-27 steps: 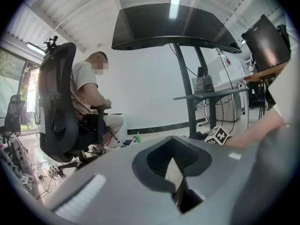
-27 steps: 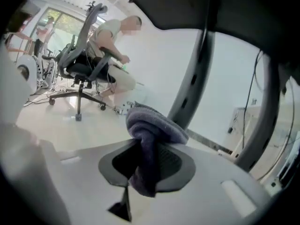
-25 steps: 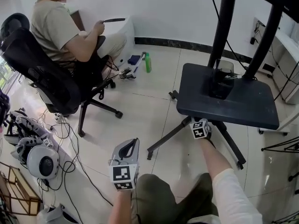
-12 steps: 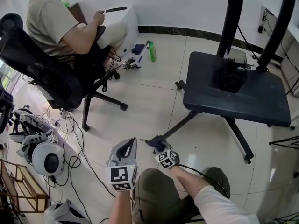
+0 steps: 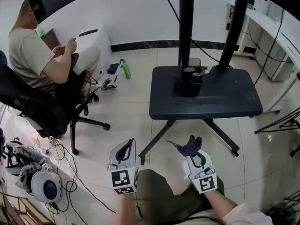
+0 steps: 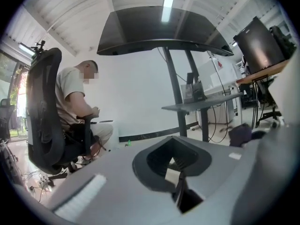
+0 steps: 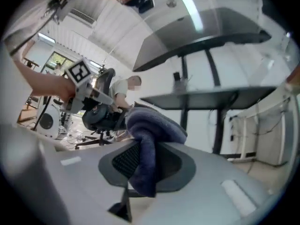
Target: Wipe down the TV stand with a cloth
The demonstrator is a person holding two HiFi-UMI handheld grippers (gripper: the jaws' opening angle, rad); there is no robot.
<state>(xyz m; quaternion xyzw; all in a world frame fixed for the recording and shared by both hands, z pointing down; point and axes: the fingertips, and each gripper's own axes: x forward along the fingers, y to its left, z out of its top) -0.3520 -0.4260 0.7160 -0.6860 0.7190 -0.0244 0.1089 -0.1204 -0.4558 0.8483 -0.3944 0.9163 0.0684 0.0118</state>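
Two tongs are hovering low over the person's lap. The right tongs (image 5: 194, 156) are clamping a dark blue cloth (image 5: 189, 146), whose bunched end is bulging past the tips. The left tongs (image 5: 127, 148) are sitting closed on nothing. Ahead of the right tongs and well apart, the TV stand (image 5: 211, 104) is showing its dark shelf, which the cloth is not touching.

Wiping well is likely calling for laying the cloth's loose bulk flat and sweeping around the posts (image 5: 185, 32) and the boxy item (image 5: 190, 81) at their foot. That item is proving hard to identify. The posts are running out of frame, and the shelf is hiding part of the legs (image 5: 154, 142).
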